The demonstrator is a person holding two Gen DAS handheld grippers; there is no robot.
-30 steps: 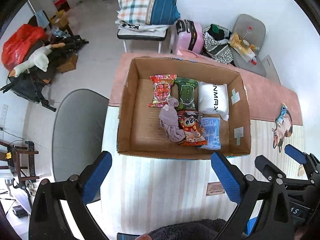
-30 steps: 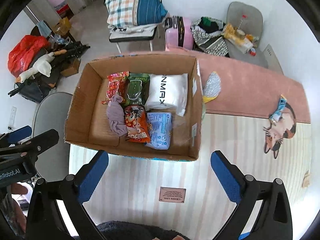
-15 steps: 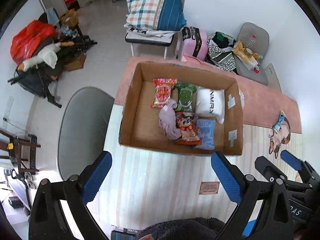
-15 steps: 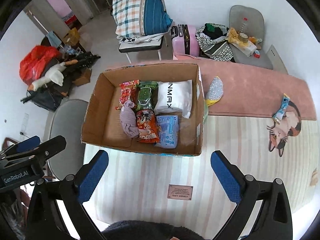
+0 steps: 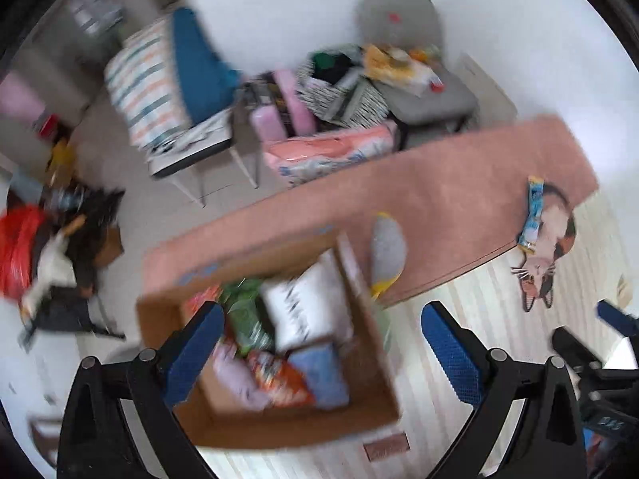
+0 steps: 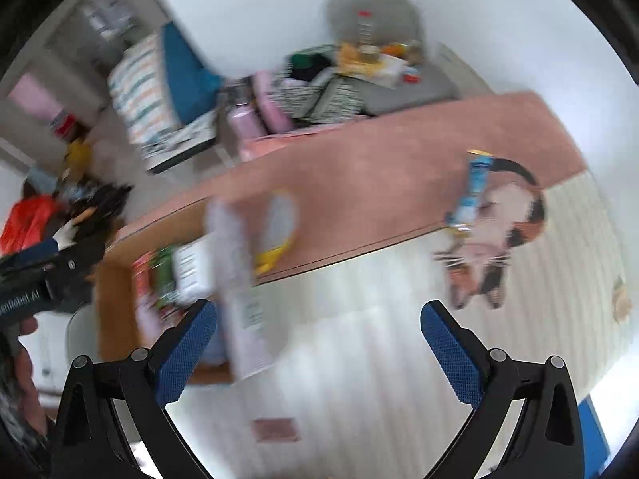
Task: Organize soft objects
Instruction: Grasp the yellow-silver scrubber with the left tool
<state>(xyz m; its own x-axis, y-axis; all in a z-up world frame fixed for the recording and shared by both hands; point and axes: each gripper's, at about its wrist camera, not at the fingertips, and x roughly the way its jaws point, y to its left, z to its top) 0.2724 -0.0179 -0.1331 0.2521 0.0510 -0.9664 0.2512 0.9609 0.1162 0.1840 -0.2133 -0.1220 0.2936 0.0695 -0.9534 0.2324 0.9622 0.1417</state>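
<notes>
A cardboard box (image 5: 367, 351) sits on the striped table, holding snack packets, a white pack (image 5: 303, 307), a blue pack (image 5: 319, 375) and a lilac cloth (image 5: 235, 379). It also shows, blurred, in the right wrist view (image 6: 116, 311). A grey and yellow soft item (image 5: 387, 247) lies on the pink mat just right of the box, also seen in the right wrist view (image 6: 279, 223). A blue packet (image 5: 533, 215) lies on the cat mat (image 6: 499, 235). My left gripper (image 5: 319, 351) is open above the box. My right gripper (image 6: 319, 343) is open and empty over the table.
A pink mat (image 5: 439, 195) covers the far table half. Beyond it stand a chair with a plaid cushion (image 5: 159, 92), a pink suitcase (image 5: 279, 119) and a grey chair with clutter (image 5: 411, 72). A small label (image 6: 275, 429) lies on the striped table.
Both grippers have swung and tilted to the right, blurring both views. The box now sits low and left in both views, and the cat mat has come nearer the centre. Both stay open.
</notes>
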